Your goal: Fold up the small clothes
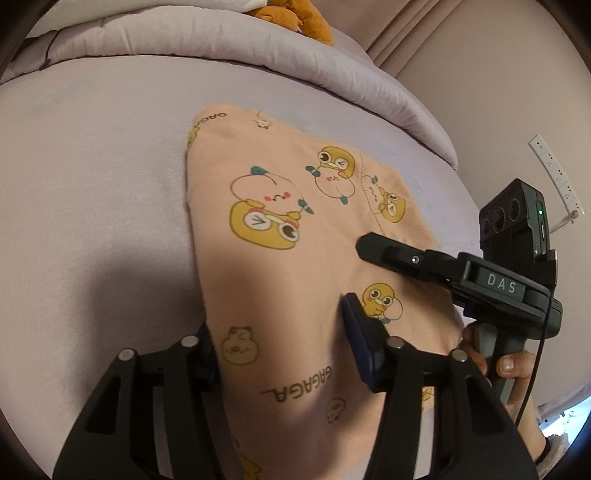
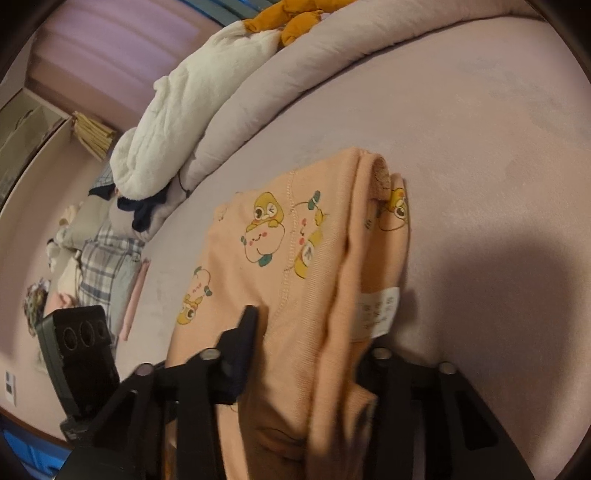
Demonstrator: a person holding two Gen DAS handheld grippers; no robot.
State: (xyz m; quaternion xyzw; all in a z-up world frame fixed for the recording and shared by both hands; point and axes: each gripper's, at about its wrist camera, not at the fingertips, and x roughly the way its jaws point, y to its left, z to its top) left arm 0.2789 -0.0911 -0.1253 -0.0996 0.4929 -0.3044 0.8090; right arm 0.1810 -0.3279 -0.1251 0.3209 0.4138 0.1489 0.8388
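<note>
A small peach garment (image 1: pixel 295 258) printed with yellow ducks lies folded on the lilac bed sheet (image 1: pixel 92 184). My left gripper (image 1: pixel 280 332) straddles its near left edge. The blue-padded right finger (image 1: pixel 356 328) rests on top of the cloth, and the left finger sits at the edge, half hidden. The jaws stand wide with flat cloth between them. My right gripper (image 2: pixel 310 332) is at the garment's (image 2: pixel 258 258) other near corner, and bunched cloth fills the gap between its fingers. One finger (image 2: pixel 247 332) lies on top; the other is under the fold. A white care label (image 2: pixel 380 310) shows there.
A rolled lilac duvet (image 1: pixel 258 44) runs along the far side of the bed, with an orange plush toy (image 1: pixel 295 18) and a white blanket (image 2: pixel 177 122) on it. Plaid and other clothes (image 2: pixel 107 258) lie at the bed's left end. A wall (image 1: pixel 498 92) stands close on the right.
</note>
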